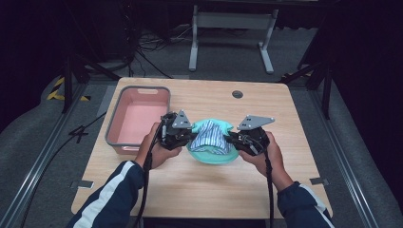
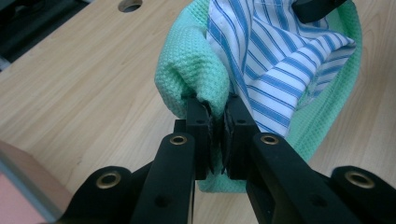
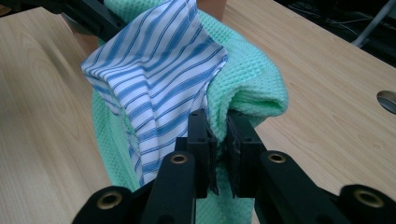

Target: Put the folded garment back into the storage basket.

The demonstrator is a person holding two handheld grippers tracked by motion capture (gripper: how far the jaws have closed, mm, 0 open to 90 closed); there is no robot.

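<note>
The green cloth (image 1: 212, 153) and striped cloth (image 1: 209, 134) are hanging between the grippers above the tabletop (image 1: 199, 185); both look light, soft and limp, likely to slip apart; the left gripper (image 2: 218, 122) and right gripper (image 3: 219, 127) are clamping opposite bunched edges, best gripped through both layers.

No readable text or labels.
</note>
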